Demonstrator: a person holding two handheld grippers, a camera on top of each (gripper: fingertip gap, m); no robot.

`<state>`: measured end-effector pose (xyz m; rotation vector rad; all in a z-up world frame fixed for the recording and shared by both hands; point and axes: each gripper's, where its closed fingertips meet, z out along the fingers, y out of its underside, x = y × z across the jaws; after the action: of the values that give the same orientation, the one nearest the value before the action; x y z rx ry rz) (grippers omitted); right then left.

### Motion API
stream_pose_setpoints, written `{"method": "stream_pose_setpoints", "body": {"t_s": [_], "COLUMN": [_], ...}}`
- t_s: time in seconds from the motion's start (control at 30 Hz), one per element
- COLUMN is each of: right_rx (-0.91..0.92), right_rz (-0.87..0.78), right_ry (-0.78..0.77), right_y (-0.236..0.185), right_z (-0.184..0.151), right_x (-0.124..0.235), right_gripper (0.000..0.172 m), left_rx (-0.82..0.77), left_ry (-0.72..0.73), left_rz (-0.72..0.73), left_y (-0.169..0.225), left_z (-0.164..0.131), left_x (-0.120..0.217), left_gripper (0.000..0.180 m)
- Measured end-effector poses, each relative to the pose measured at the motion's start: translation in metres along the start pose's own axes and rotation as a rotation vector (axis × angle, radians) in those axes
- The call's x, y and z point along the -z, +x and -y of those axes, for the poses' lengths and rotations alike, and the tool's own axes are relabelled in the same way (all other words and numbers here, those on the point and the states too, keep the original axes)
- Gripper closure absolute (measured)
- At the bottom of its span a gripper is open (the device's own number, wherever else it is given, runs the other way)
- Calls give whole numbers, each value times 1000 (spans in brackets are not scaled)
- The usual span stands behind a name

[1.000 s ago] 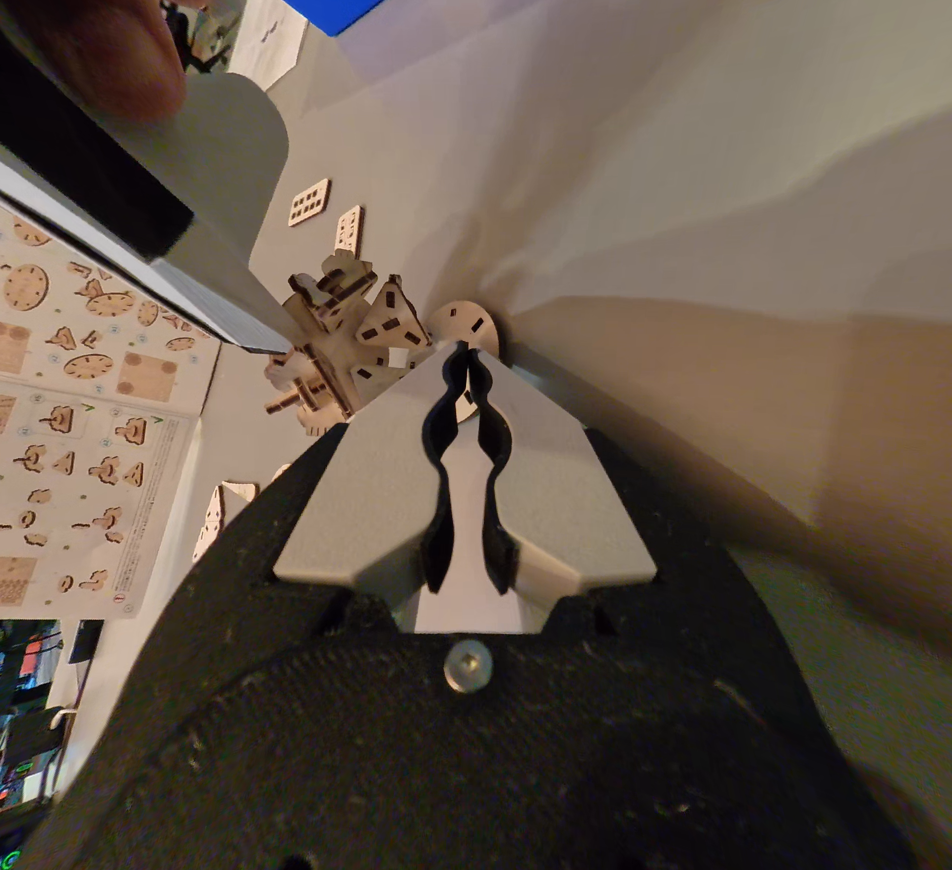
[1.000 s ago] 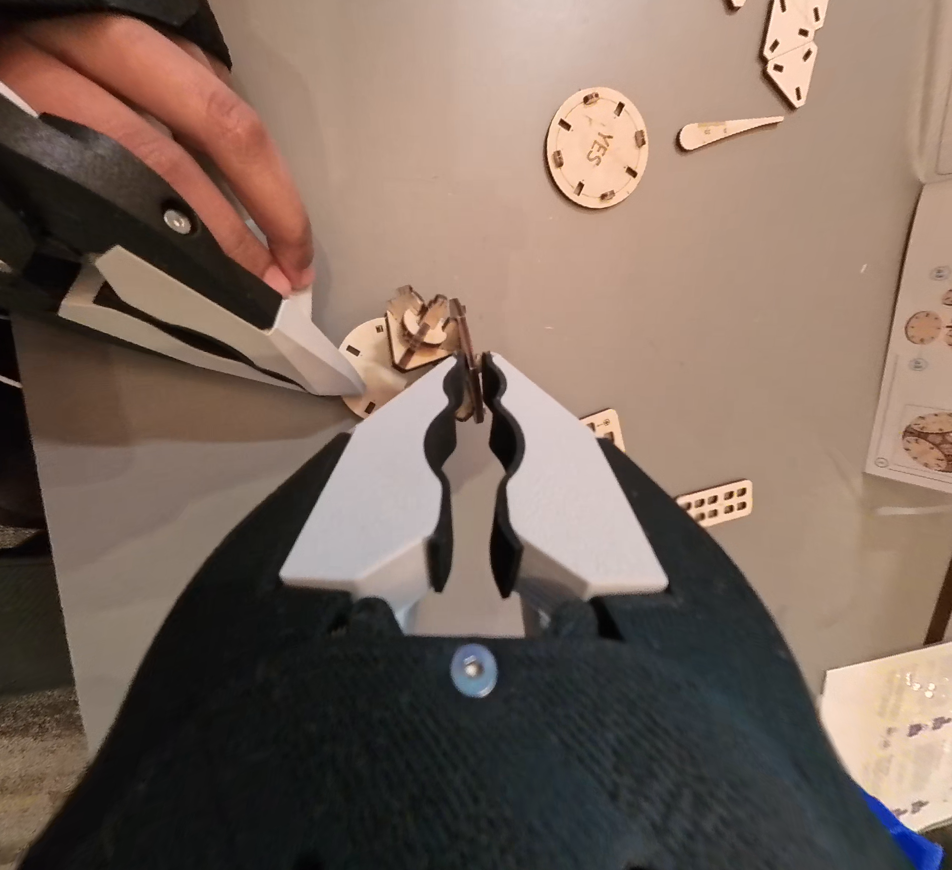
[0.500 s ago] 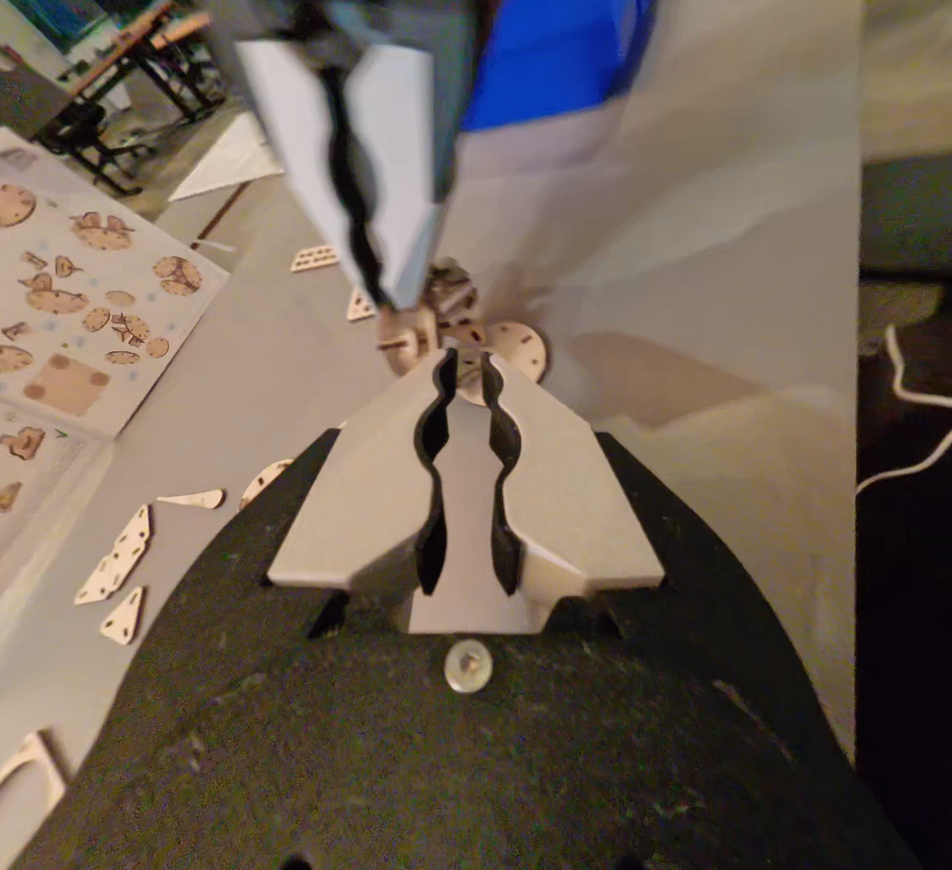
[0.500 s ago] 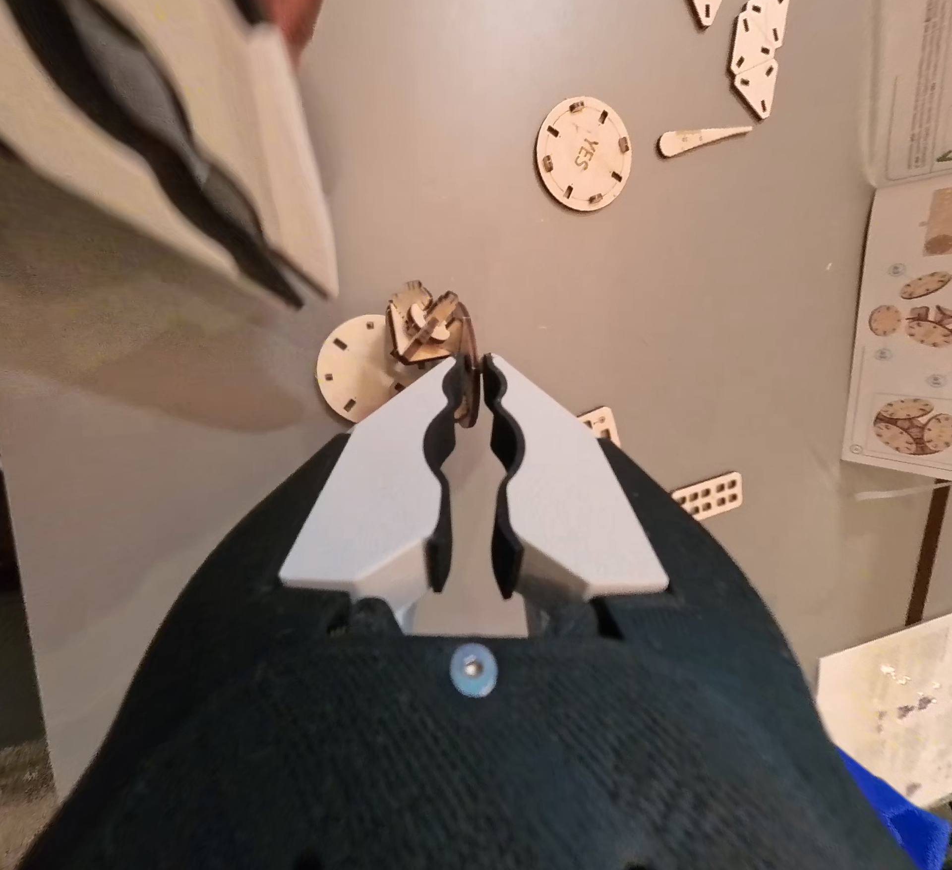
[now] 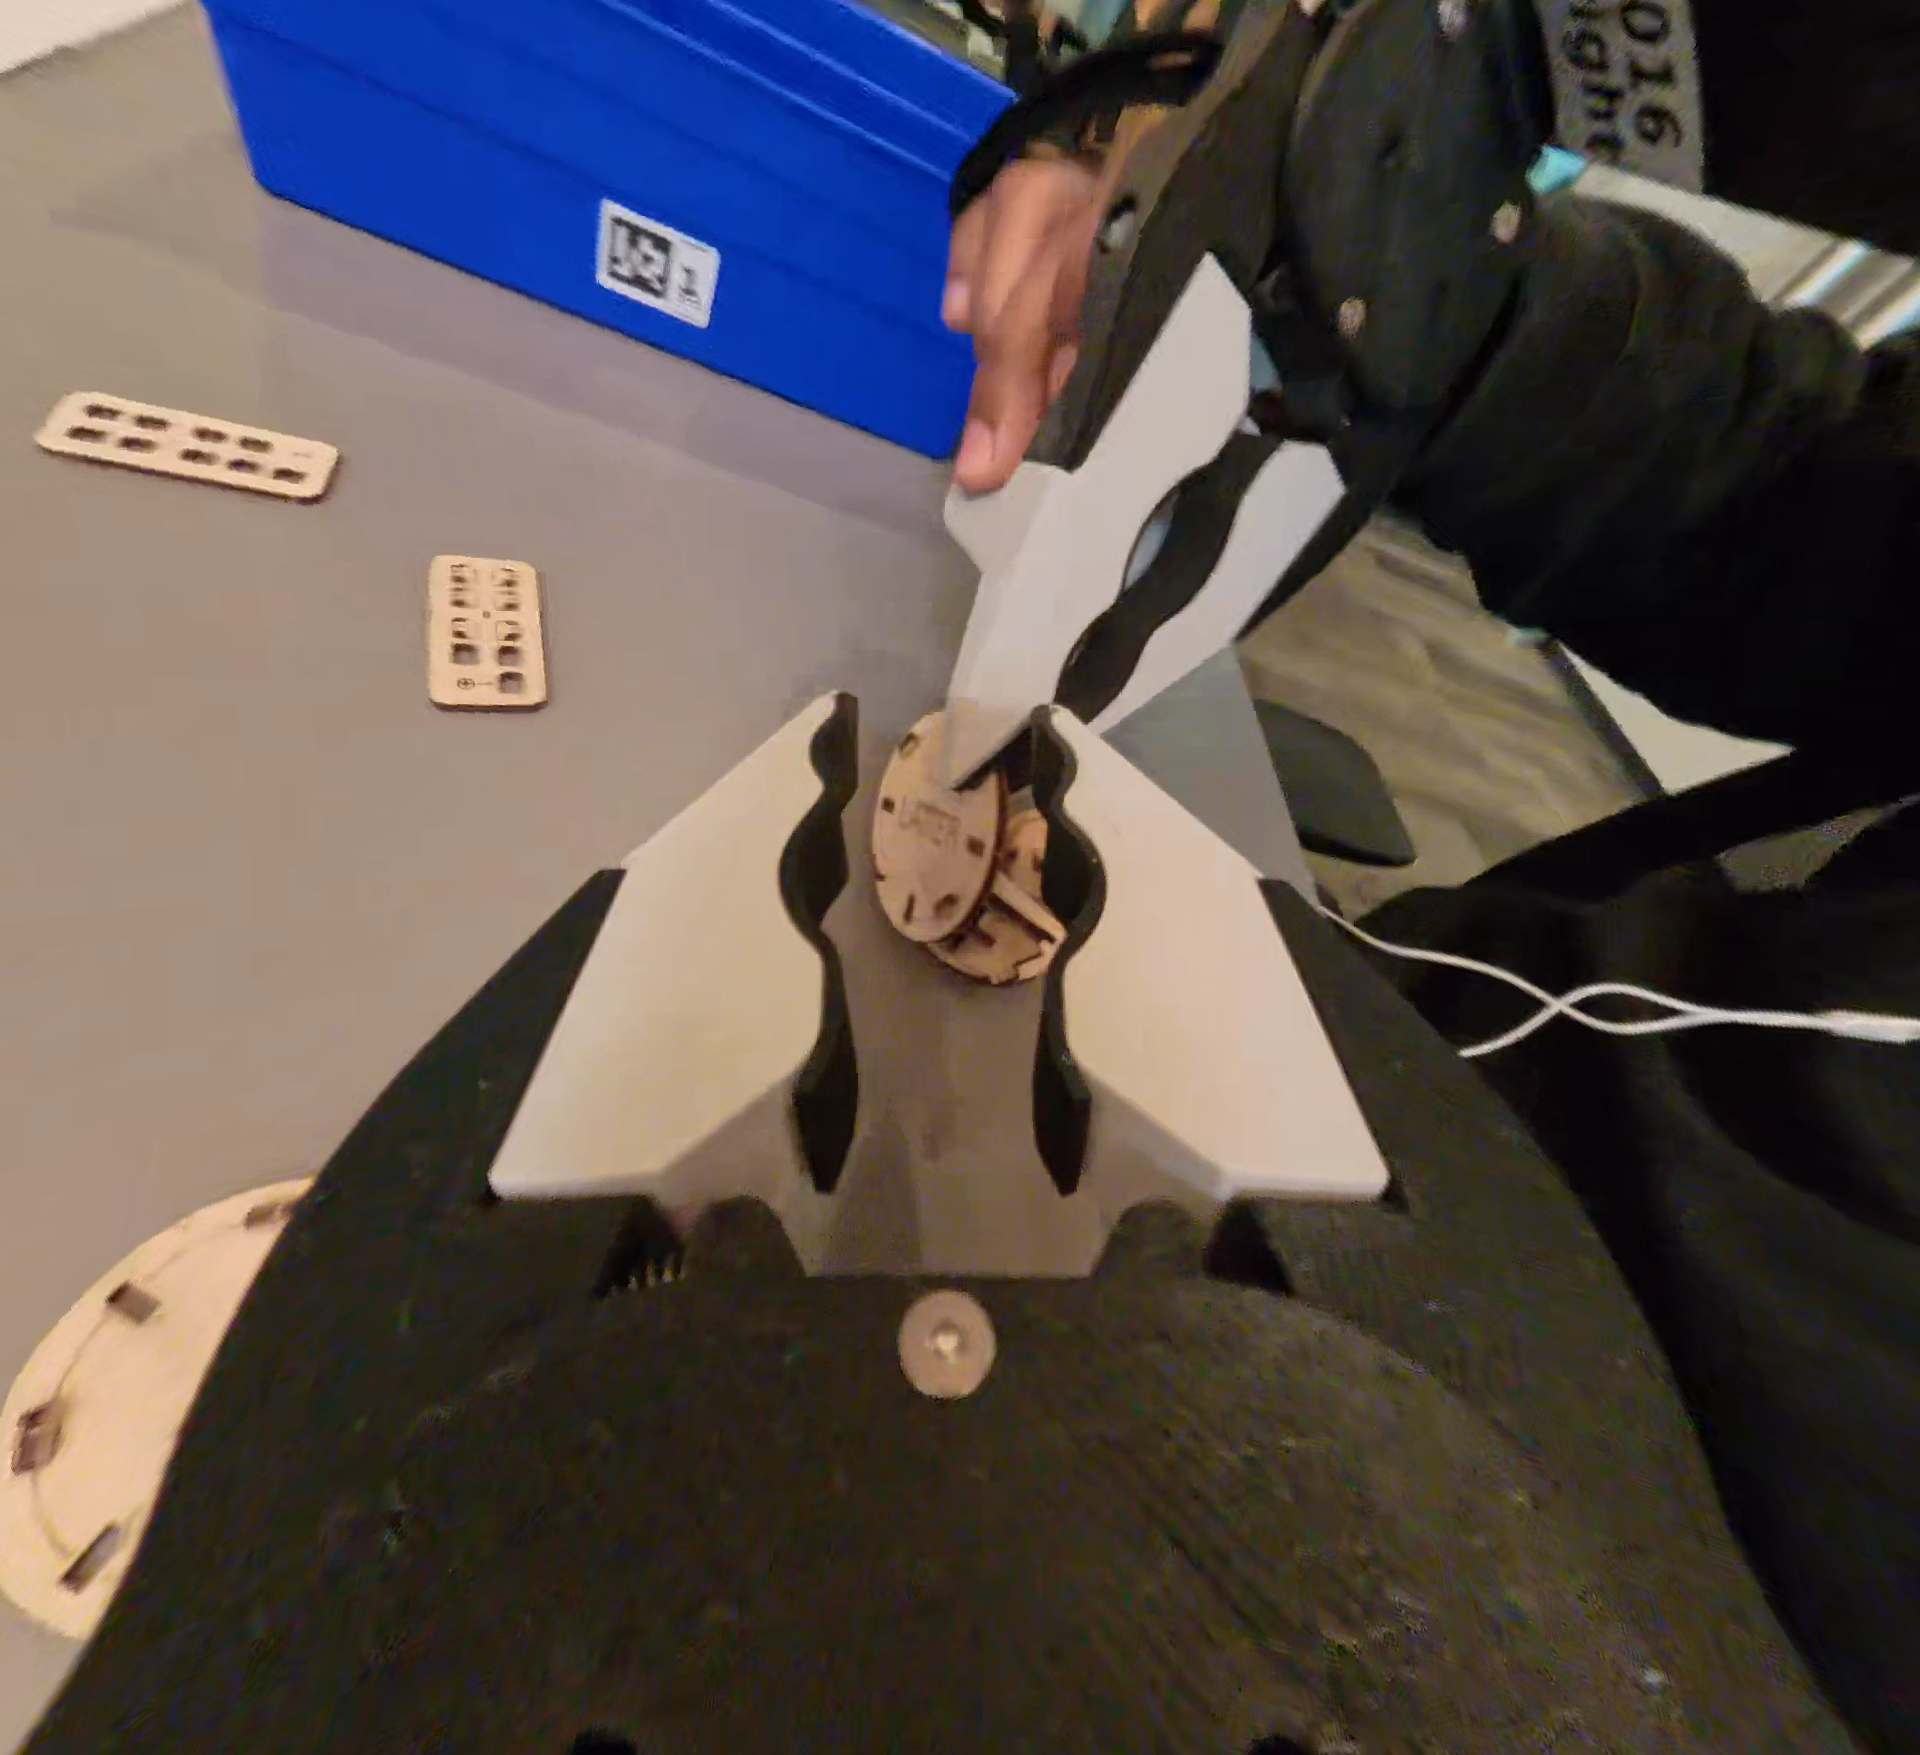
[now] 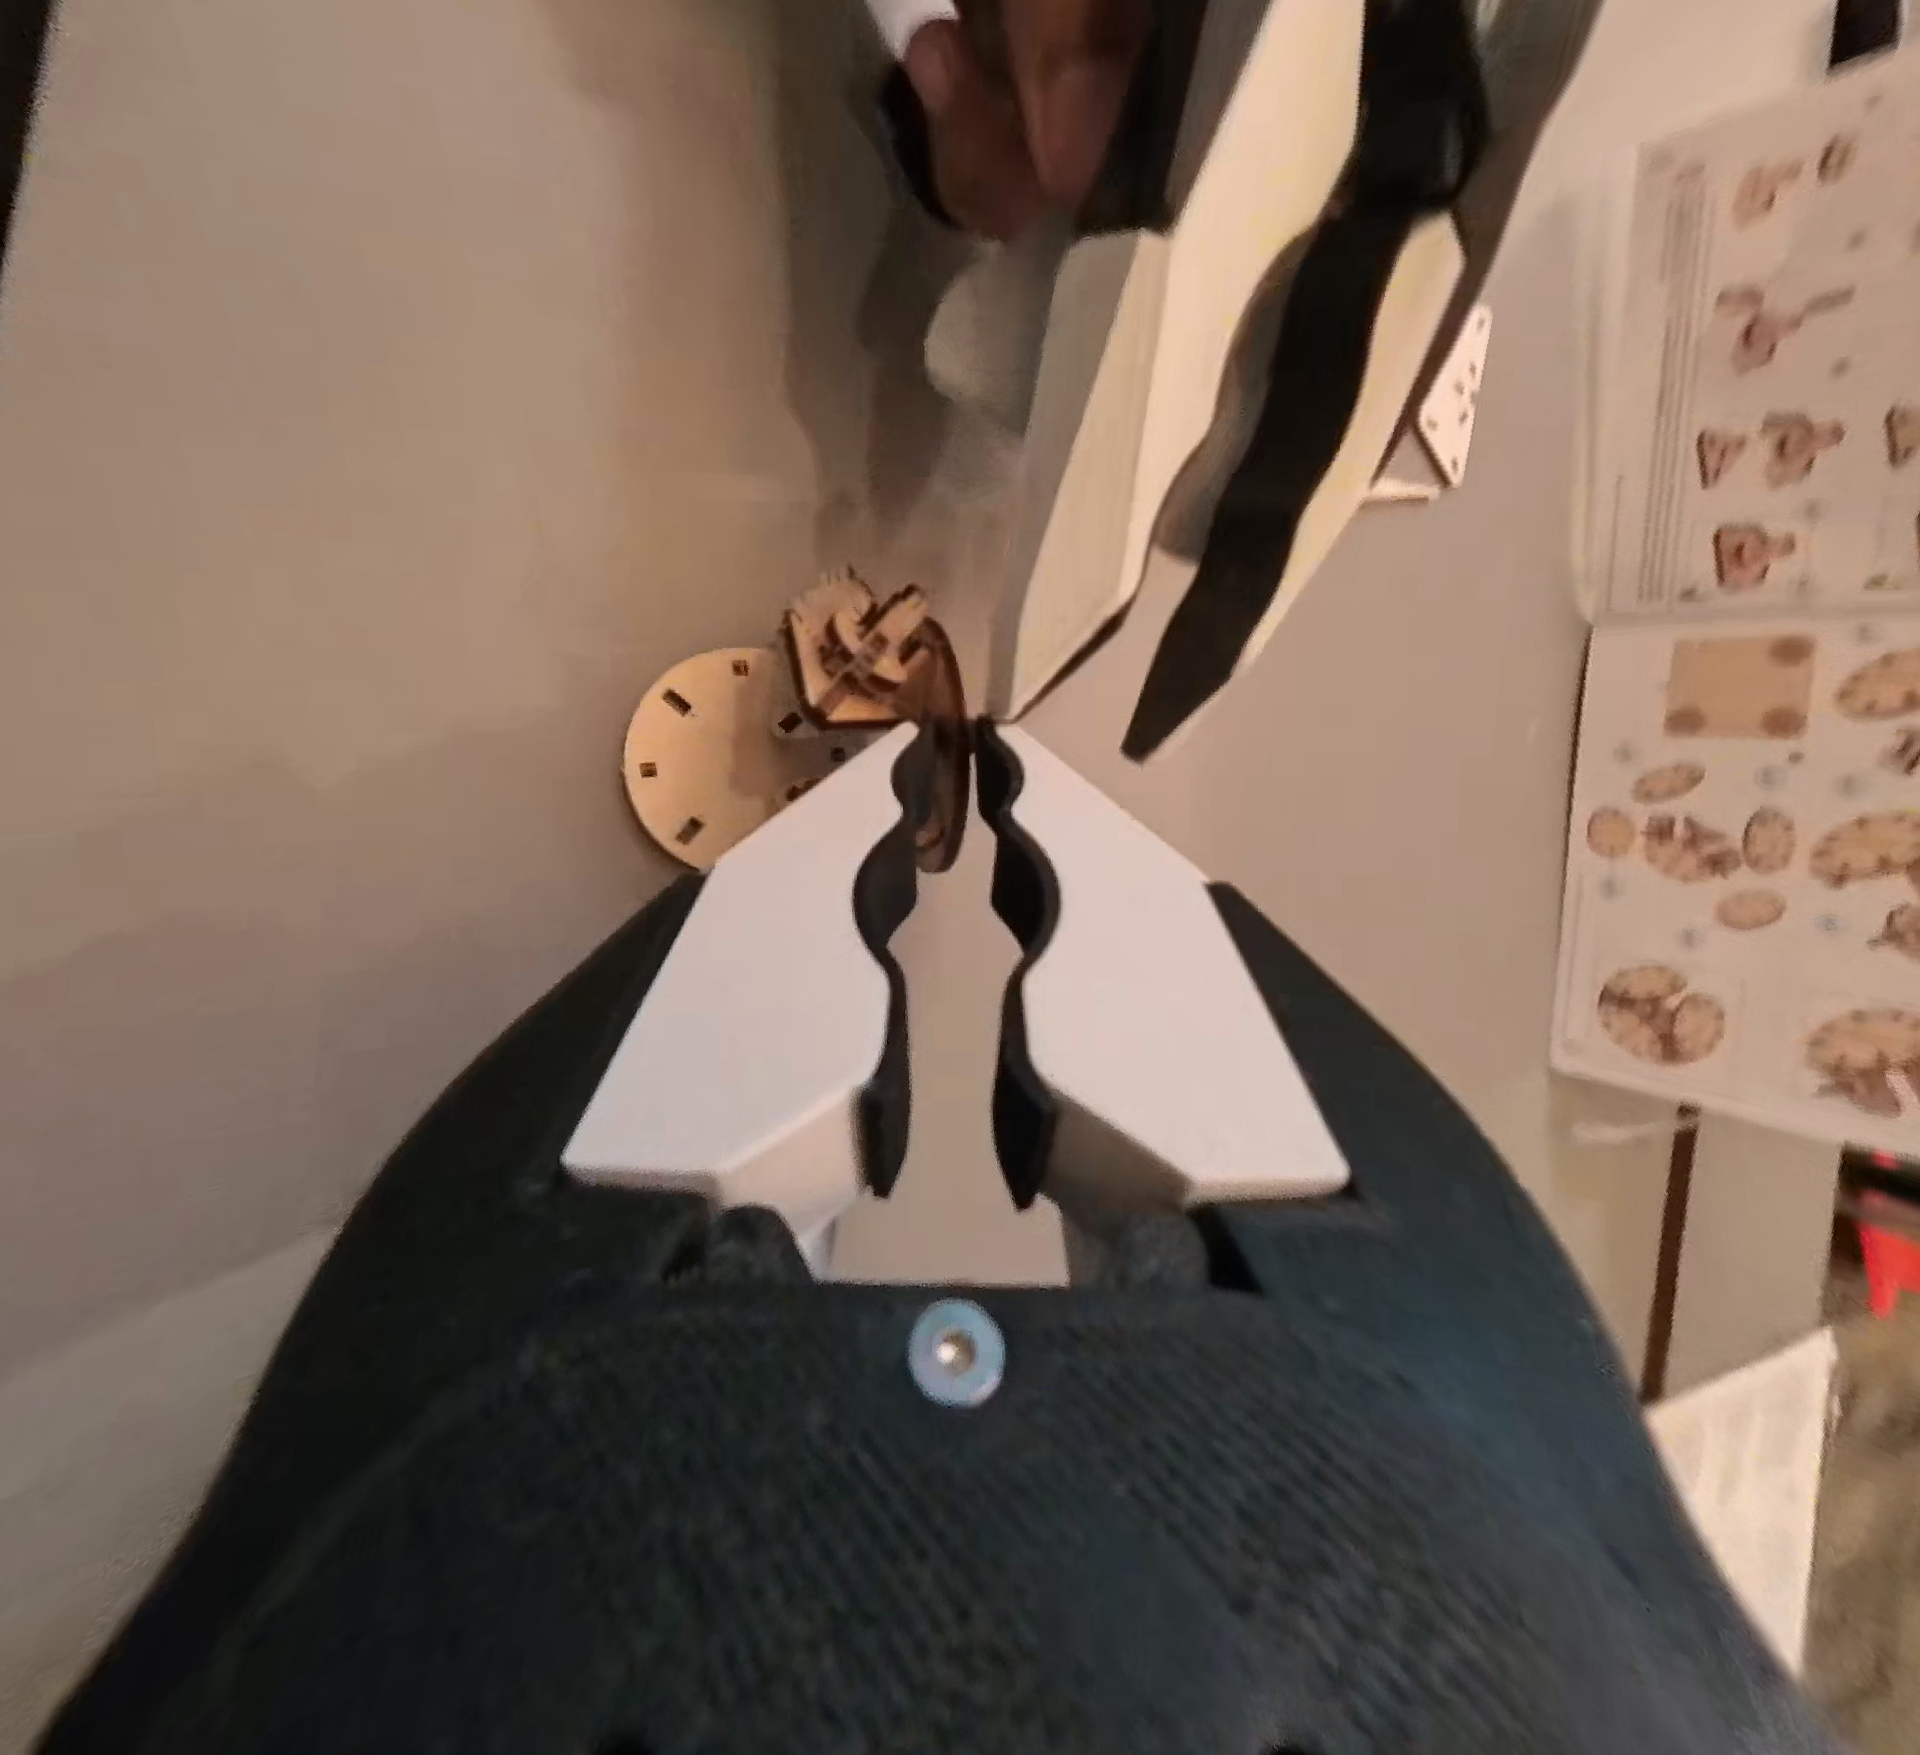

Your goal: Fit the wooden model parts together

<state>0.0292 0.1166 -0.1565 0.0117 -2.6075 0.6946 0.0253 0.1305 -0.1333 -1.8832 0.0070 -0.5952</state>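
A small wooden assembly [image 5: 971, 874] with an engraved round disc on its face stands between the fingers of my left gripper [image 5: 945, 729]. The left jaws are open, and a gap shows between the left pad and the disc. My right gripper [image 6: 951, 739] is shut on the thin edge of that disc [image 6: 940, 801], and the rest of the assembly [image 6: 857, 656] sticks out beyond its tips. In the left wrist view the right gripper [image 5: 971, 760] comes down from the upper right and pinches the disc's top edge. In the right wrist view the left gripper [image 6: 1081, 729] hangs open just right of the assembly.
A loose slotted wooden disc [image 6: 696, 760] lies on the grey table [image 5: 260, 822] under the assembly. Two slotted wooden plates [image 5: 187, 458] [image 5: 486, 633] and a larger disc [image 5: 135, 1393] lie to the left. A blue bin [image 5: 582, 95] stands behind. Instruction sheets [image 6: 1756, 770] lie to the right. The tips of both grippers are at nearly the same place.
My left gripper was shut with its tips at the loose disc. It has swung round and opened, and now straddles the assembly. My right gripper has kept its hold on the disc edge.
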Motion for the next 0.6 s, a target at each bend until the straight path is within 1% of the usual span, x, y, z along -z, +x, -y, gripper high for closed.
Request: {"method": "stream_pose_setpoints", "body": {"t_s": [0.07,0.2,0.3,0.5,0.6], "right_rx": [21,-50,-71,-79,-83], "right_rz": [20,72,94,100,98], "right_ry": [78,164,155,132,141], "right_y": [-4,-6,-3,-2,-4], "right_z": [2,3,1,1,2], "right_x": [3,4,3,2,2], "right_gripper": [167,167,167,167,168], "left_rx": [0,6,-7,-85,-78], "left_ry": [5,-4,-26,-134,-144], "left_rz": [-38,-68,-75,25,-7], "left_y": [7,15,19,6,9], "left_z": [1,1,-1,-21,-25], "left_x": [-2,1,3,2,-2], "left_gripper": [150,150,151,158,160]}}
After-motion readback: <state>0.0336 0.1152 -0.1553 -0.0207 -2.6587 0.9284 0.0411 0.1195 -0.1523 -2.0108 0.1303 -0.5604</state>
